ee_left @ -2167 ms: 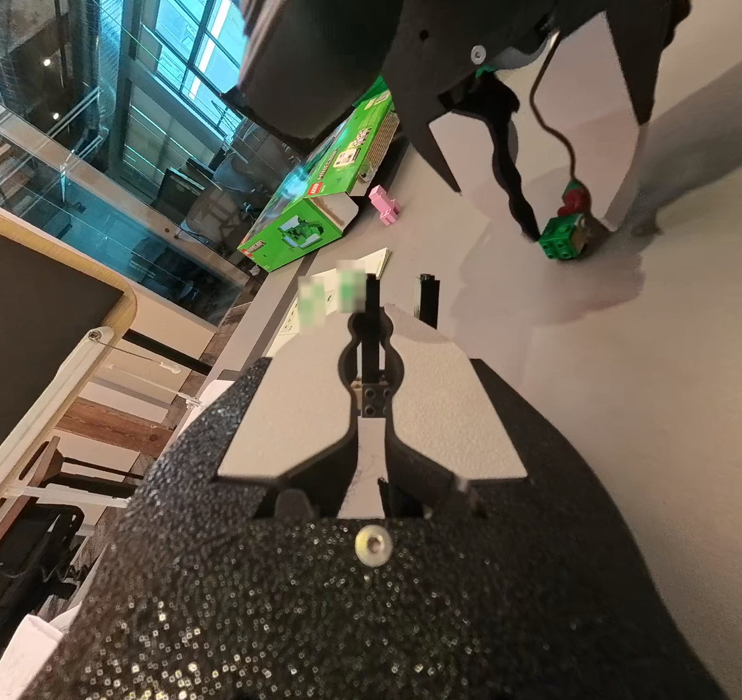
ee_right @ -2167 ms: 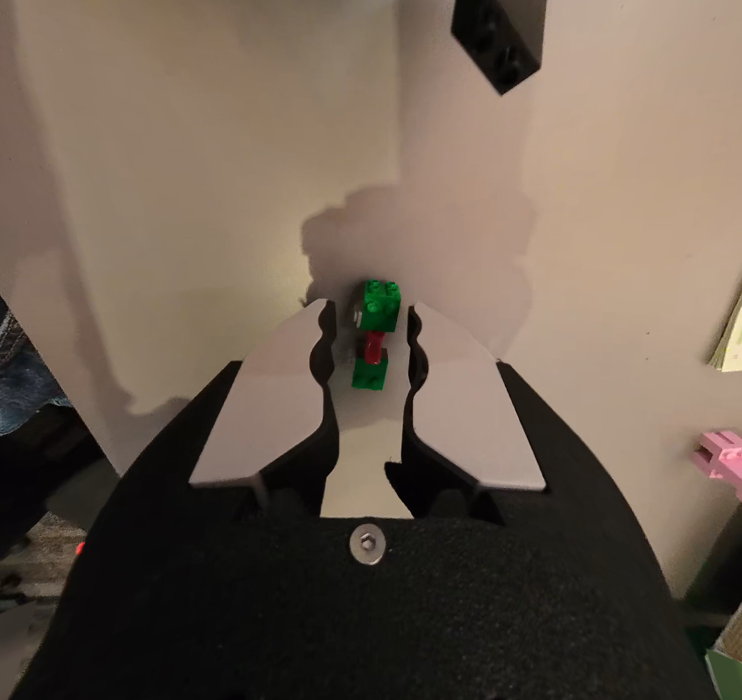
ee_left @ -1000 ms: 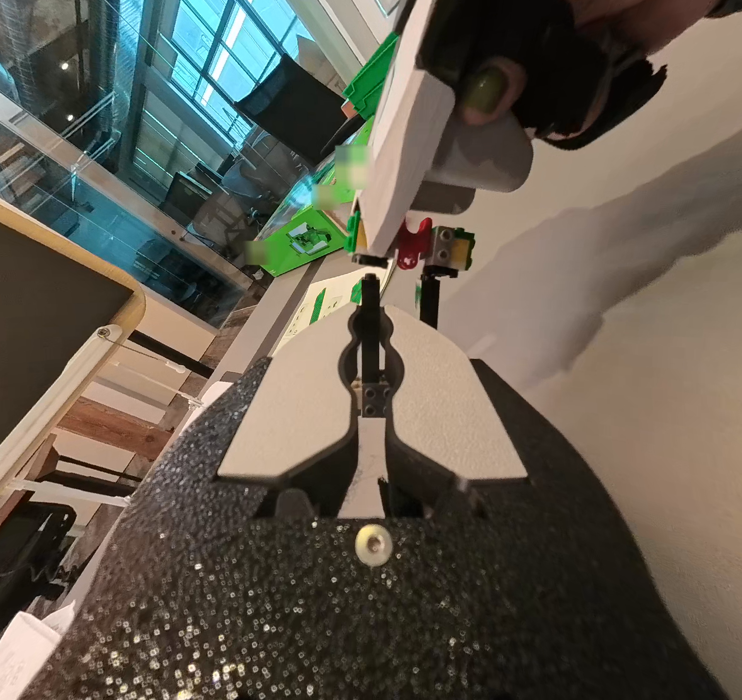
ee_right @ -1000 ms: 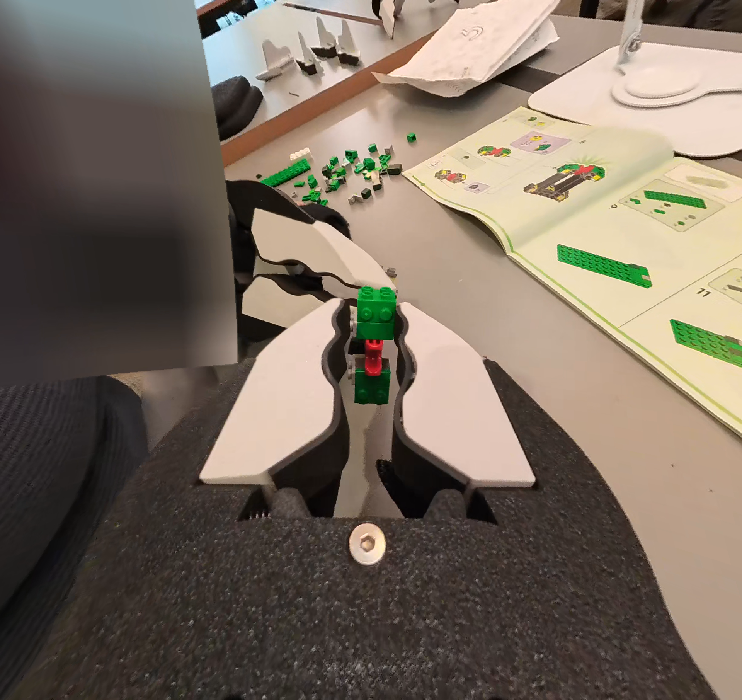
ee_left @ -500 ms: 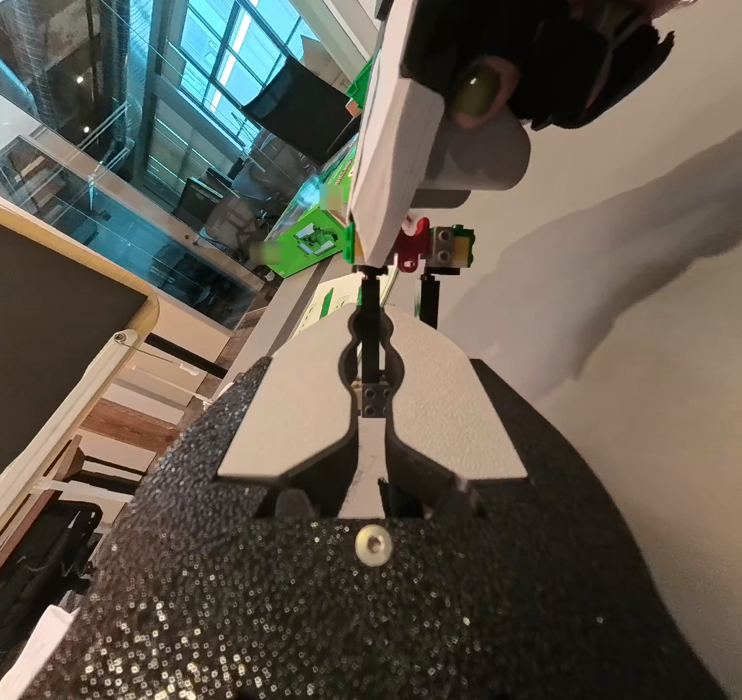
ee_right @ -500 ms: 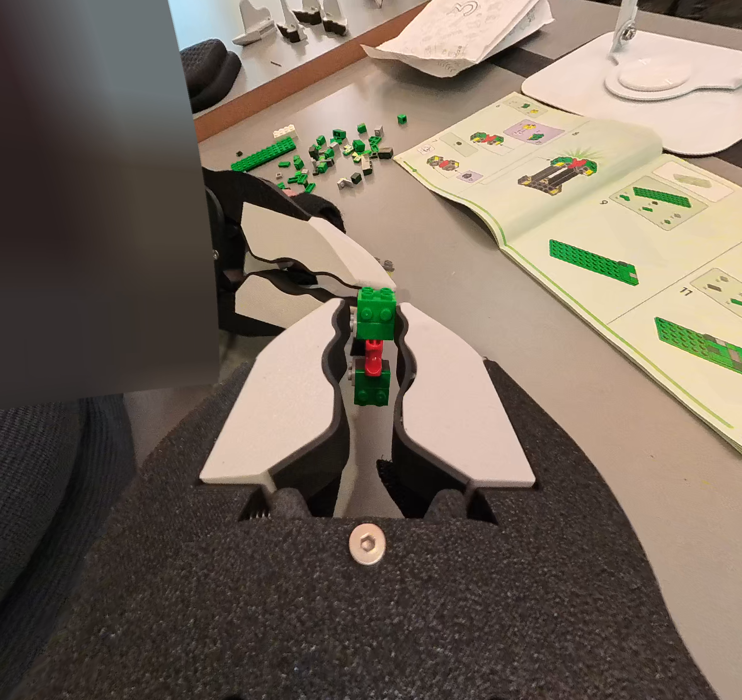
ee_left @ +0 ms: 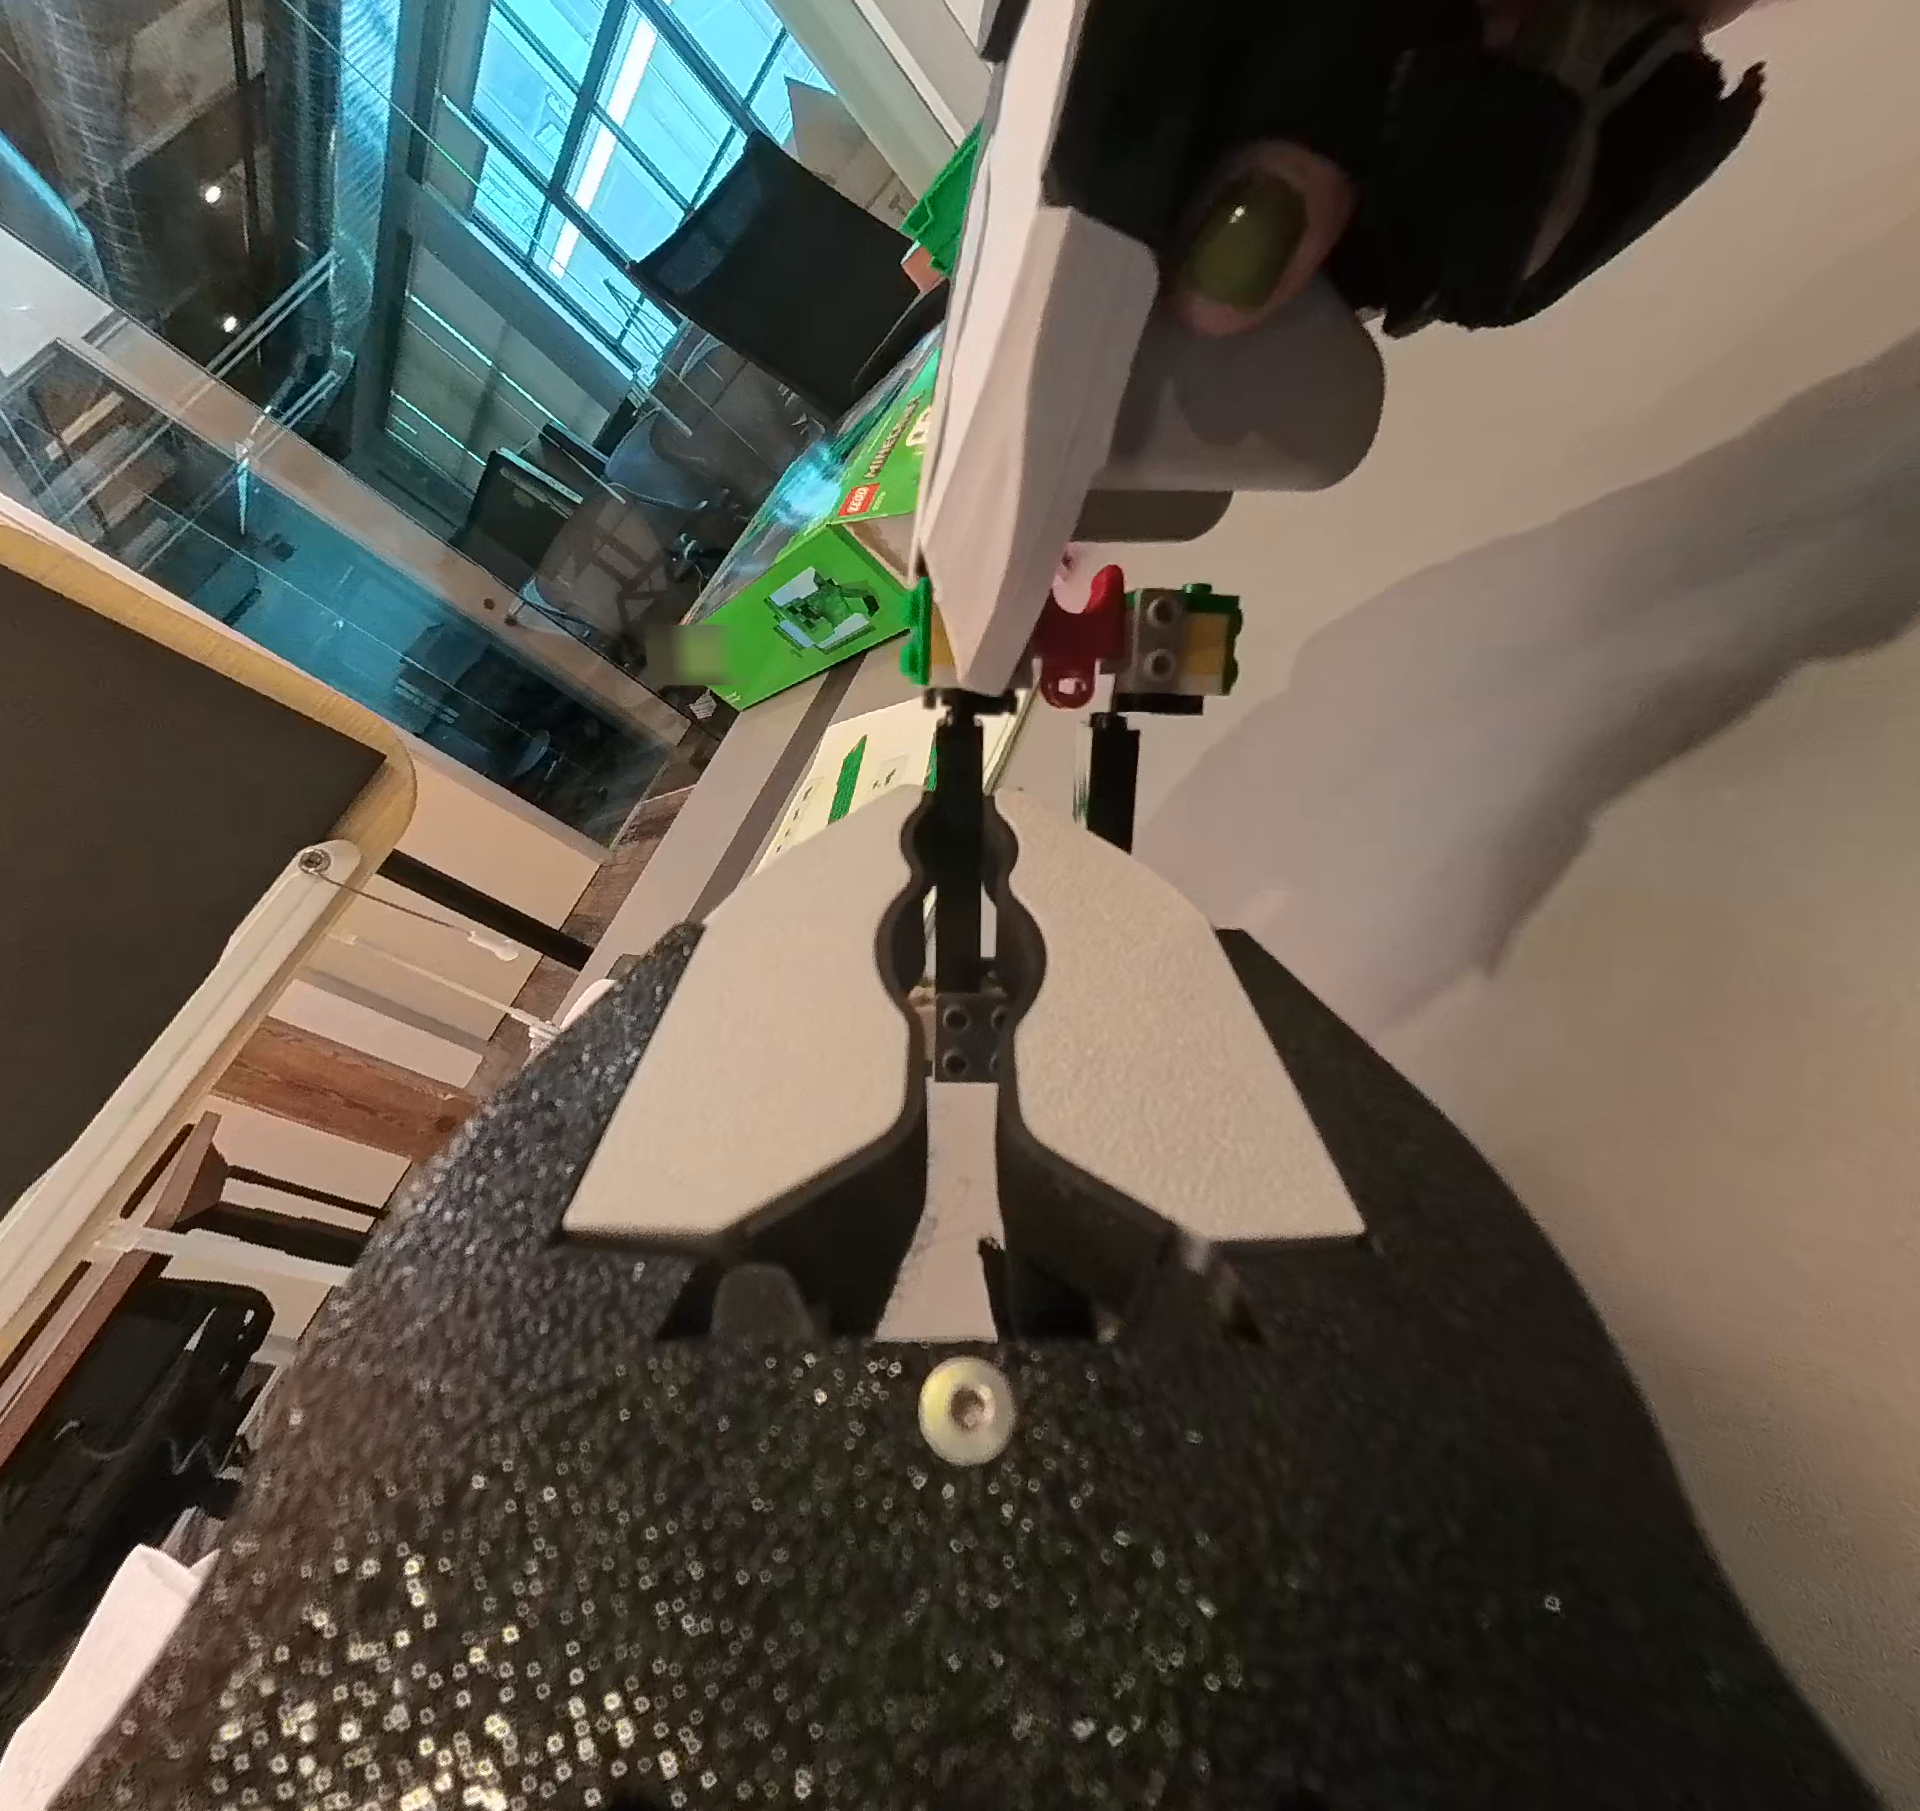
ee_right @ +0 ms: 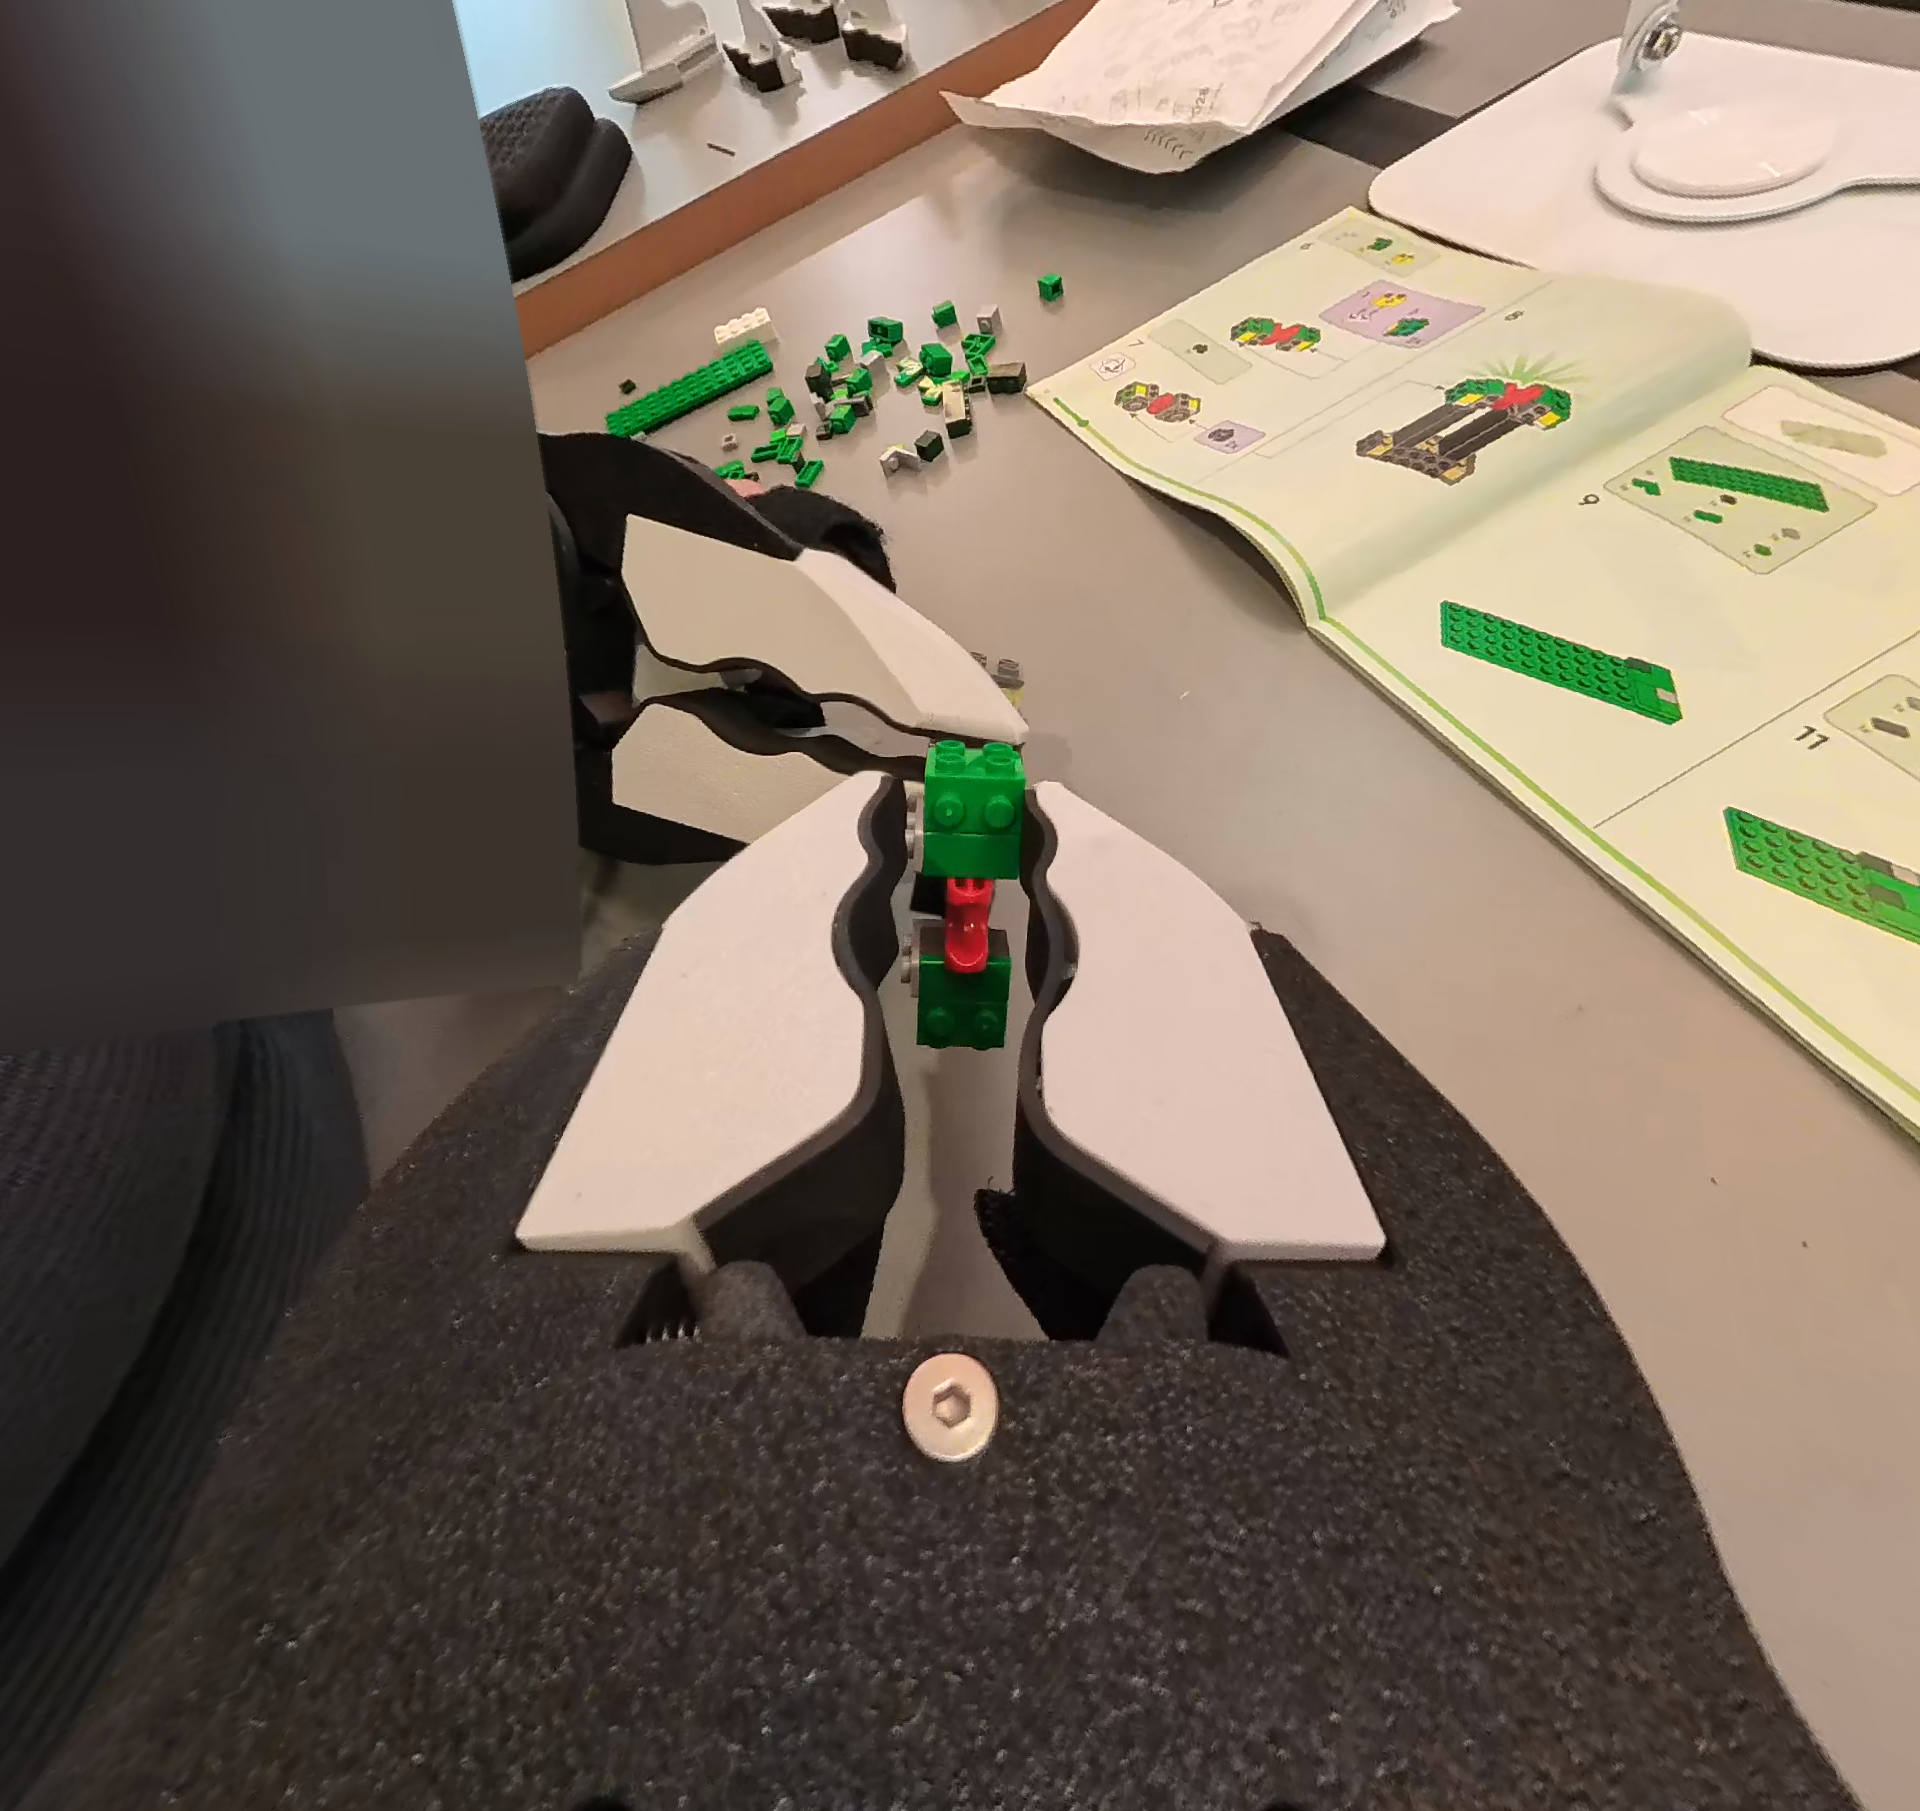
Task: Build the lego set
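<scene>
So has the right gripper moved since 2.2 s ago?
Yes. The right gripper lifted the green piece off the table, toward the left gripper.

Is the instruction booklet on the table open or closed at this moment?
Open. In the right wrist view, the instruction booklet lies spread flat on the table, with two printed pages showing.

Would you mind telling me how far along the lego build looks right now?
Done: a small green-and-red sub-assembly and a black pillar piece are built. In hand: the right gripper holds the sub-assembly against the top of the pillars, which the left gripper grips. Left: many loose bricks lie unused, and the open instruction booklet shows later steps.
</scene>
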A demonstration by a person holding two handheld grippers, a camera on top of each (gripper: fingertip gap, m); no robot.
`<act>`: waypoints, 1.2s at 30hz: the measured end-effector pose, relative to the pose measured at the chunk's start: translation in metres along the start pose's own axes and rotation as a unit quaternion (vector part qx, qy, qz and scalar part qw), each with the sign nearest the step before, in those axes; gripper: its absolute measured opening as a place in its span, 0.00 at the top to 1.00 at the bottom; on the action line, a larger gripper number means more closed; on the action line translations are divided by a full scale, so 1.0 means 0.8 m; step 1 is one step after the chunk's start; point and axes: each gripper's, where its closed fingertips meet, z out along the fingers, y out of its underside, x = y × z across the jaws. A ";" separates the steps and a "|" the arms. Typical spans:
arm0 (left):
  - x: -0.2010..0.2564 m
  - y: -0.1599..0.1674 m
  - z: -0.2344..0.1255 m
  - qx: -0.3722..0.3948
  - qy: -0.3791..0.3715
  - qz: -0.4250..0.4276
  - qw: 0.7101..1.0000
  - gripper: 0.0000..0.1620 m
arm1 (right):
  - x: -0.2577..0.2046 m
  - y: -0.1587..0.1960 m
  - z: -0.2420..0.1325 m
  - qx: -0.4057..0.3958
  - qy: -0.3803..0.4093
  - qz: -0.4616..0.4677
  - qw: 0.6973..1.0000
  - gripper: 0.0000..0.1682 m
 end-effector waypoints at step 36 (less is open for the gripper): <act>0.000 -0.003 -0.001 0.013 -0.004 0.010 1.000 0.95 | -0.001 -0.004 -0.004 0.001 -0.009 -0.004 1.000 0.88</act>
